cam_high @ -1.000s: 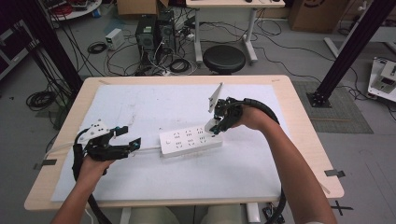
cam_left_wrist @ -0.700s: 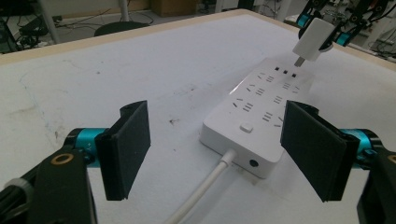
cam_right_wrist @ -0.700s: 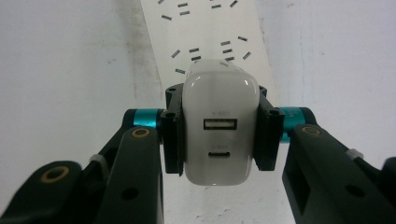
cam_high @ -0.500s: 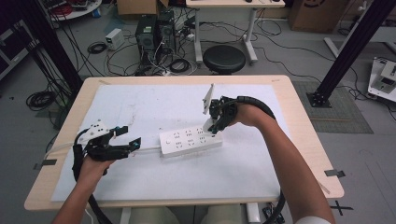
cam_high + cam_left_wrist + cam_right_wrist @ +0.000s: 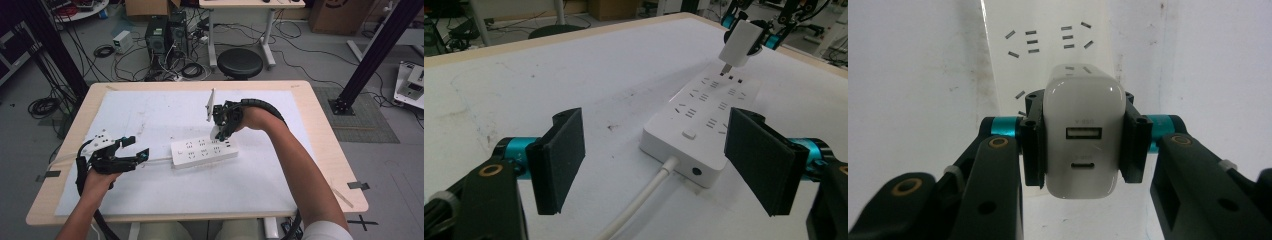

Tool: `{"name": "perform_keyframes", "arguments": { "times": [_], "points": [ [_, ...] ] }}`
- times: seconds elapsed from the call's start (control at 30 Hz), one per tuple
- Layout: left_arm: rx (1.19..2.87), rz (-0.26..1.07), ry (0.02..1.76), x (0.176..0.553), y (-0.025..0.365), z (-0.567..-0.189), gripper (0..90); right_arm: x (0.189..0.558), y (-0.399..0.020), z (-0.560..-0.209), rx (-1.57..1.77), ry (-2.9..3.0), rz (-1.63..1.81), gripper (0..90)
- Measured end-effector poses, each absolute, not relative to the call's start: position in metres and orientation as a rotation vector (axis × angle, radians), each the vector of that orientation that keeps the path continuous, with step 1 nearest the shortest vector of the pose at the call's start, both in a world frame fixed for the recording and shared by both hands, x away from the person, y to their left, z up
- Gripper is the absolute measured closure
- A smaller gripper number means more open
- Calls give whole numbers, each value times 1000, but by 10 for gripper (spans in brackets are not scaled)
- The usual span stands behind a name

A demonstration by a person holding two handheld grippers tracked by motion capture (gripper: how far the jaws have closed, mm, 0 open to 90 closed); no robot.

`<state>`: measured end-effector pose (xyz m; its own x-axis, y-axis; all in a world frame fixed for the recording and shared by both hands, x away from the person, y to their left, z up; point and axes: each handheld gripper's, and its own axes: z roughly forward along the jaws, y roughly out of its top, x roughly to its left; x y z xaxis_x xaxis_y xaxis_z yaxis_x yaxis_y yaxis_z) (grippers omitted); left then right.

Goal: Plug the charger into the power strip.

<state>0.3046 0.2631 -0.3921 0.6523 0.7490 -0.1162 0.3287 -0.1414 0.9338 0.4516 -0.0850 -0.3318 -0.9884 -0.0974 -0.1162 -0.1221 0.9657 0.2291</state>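
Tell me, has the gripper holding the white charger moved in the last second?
Yes. The right gripper with the charger has slid leftward along the power strip, from its right end to above its sockets.

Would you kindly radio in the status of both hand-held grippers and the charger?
Right hand-held gripper shut on white charger, prongs just above power strip. Left hand-held gripper open, by the strip's cord end. Nothing in the way.
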Motion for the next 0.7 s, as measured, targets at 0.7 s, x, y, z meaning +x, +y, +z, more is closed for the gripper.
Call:
{"name": "perform_keyframes", "arguments": {
  "times": [0.7],
  "points": [
    [1733,451,883,306,266,-396,242,460,-72,-350,-239,3027,267,633]
  ]
}}
